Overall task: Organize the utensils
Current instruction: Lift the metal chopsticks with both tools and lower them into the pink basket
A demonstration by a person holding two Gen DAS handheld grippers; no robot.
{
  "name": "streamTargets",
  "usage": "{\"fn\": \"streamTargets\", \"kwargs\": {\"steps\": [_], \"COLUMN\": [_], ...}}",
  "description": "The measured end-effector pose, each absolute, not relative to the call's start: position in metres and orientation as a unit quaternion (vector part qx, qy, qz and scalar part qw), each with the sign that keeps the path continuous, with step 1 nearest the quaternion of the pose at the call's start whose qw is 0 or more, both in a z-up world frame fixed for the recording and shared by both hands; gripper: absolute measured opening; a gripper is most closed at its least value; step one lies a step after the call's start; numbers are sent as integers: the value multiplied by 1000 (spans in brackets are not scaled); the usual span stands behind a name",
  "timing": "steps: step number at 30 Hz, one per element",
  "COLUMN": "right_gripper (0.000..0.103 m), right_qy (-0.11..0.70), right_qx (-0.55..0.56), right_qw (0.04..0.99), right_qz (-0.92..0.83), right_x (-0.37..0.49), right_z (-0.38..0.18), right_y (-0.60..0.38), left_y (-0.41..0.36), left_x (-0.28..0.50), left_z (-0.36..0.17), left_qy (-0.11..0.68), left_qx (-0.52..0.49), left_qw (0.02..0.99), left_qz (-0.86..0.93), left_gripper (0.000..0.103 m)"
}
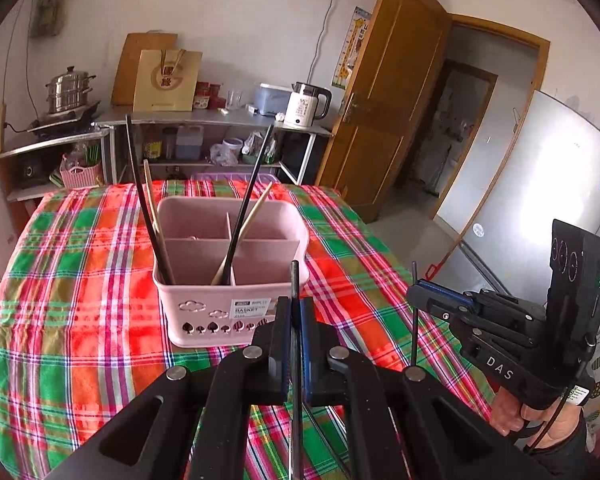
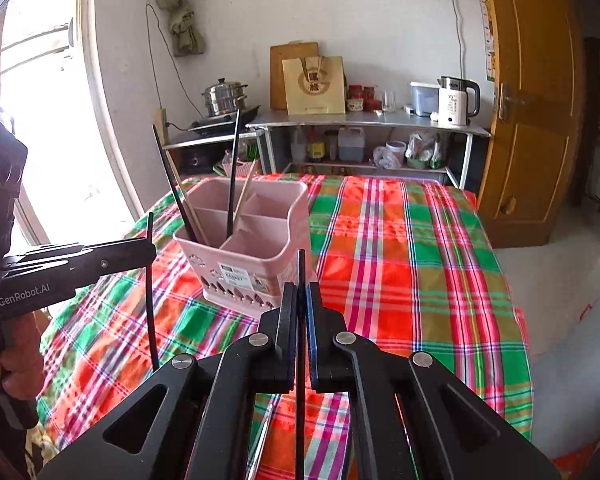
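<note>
My pink plastic divided basket holds two black chopsticks and two tan wooden ones. Left gripper and right gripper each pinch one black chopstick.

plaid tablecloth, kettle, steamer pot, door

both wrist views face forward, sharing pink caddy

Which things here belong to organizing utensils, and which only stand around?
Job:
- pink plastic divided basket, two black and two pale chopsticks inside
- thin black chopstick in left gripper
- thin black chopstick in right gripper

Around:
- white electric kettle
- steel steamer pot
- brown paper bag
</note>
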State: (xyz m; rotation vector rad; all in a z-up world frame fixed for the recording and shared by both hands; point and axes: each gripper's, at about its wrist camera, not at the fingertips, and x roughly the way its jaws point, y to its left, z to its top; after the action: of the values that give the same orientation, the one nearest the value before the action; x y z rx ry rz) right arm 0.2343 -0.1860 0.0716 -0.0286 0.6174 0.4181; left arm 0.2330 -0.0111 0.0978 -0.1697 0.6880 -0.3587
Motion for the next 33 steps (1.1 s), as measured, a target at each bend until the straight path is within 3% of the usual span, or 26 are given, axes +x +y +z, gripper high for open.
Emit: {"fn": "streamTargets", "kwargs": {"steps": [8,18,33], "right_gripper": [4,4,4], "right_qy": [247,240,210], "right_qx": [-7,-10,0], "right_qw": [946,947,950], "right_qz": [211,213,229], "right_x": [217,206,203], "right_z": [99,102,130], "right_y": [-185,-187,-183], "left_y": [0,13,23], "left_x": [216,204,197], "left_z": [129,120,152], "left_qy": [294,302,284], "left_qx": [-66,-65,-53], "left_qw": [939,937,944], "left_qz": [-167,-161,-160], "left_gripper": [4,4,4]}}
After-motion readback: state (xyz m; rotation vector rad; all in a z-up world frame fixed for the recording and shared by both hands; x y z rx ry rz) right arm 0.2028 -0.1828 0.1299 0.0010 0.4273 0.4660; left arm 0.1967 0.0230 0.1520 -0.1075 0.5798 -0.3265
